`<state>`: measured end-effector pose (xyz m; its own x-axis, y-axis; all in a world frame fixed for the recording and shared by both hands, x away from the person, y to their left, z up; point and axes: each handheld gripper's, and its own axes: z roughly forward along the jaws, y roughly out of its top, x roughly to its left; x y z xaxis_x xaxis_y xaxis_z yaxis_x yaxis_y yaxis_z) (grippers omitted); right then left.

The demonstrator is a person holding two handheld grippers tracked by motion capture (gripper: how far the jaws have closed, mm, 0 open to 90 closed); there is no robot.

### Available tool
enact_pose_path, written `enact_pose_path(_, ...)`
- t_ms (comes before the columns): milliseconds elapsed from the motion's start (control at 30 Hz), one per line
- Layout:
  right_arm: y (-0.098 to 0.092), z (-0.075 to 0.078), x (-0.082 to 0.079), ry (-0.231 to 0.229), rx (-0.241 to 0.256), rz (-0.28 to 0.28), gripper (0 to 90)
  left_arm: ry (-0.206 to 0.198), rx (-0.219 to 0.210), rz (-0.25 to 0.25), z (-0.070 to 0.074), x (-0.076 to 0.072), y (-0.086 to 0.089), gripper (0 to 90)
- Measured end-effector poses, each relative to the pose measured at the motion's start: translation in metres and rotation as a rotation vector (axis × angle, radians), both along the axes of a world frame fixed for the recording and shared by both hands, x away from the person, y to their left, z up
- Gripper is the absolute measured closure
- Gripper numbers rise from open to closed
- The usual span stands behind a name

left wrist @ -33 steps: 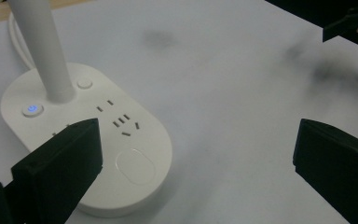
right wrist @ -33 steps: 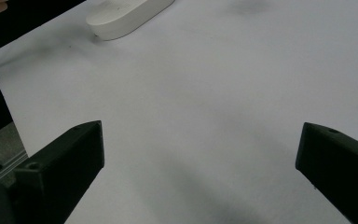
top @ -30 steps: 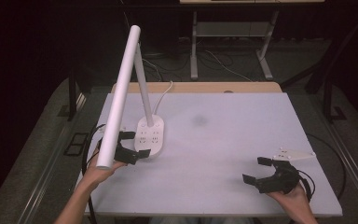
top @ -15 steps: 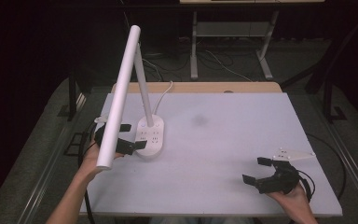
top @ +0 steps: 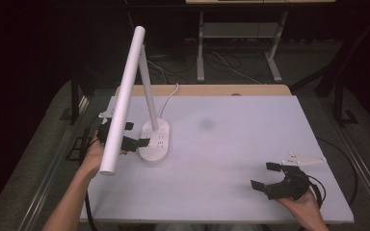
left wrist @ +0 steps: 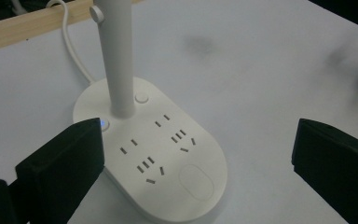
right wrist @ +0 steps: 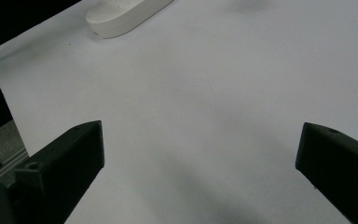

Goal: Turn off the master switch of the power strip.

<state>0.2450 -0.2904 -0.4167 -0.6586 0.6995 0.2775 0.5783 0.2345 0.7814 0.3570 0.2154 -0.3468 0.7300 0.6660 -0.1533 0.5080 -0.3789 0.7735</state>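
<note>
Approaching the lamp base [left wrist: 151,154] with your left gripper [top: 134,137], by my read: its jaws are spread wide and pinch nothing, and in the left gripper view they frame the white oval base with its socket slots, two round buttons and a small blue light [left wrist: 104,124] beside the left jaw. In the high view the desk lamp sits at the left-centre of the frame on the white table [top: 231,125], stem [top: 150,91] leaning up and back, long head bar [top: 123,103] slanting down toward the lower left, partly covering your left hand. Power cord [left wrist: 70,44] trails off the back toward the wooden edge at the top of the frame.

Your right gripper [top: 274,180] is parked at the lower right of the high view, jaws apart too, nothing between them, well away from the lamp (base just peeks in at the upper left of the right gripper view).

Step in hand looks like the reach, no contact yet. Next move, depending on intent:
- button press: bring one jaw tip down on a button, not the sockets
- grab: close on the stem low down, base is too wide for a clean pinch
- watch the head bar overhead
</note>
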Motion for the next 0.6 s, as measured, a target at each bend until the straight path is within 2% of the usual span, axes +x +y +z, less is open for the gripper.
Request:
enact_pose_path(200,0.0,0.0,0.0,-0.001,-0.002,0.002,0.4,0.003,0.019,0.013,0.002,0.01,0.001,1.9)
enact_pose_path(600,-0.001,0.0,0.0,-0.006,-0.009,0.004,0.4,0.025,0.068,0.032,-0.008,0.035,0.003,3.4)
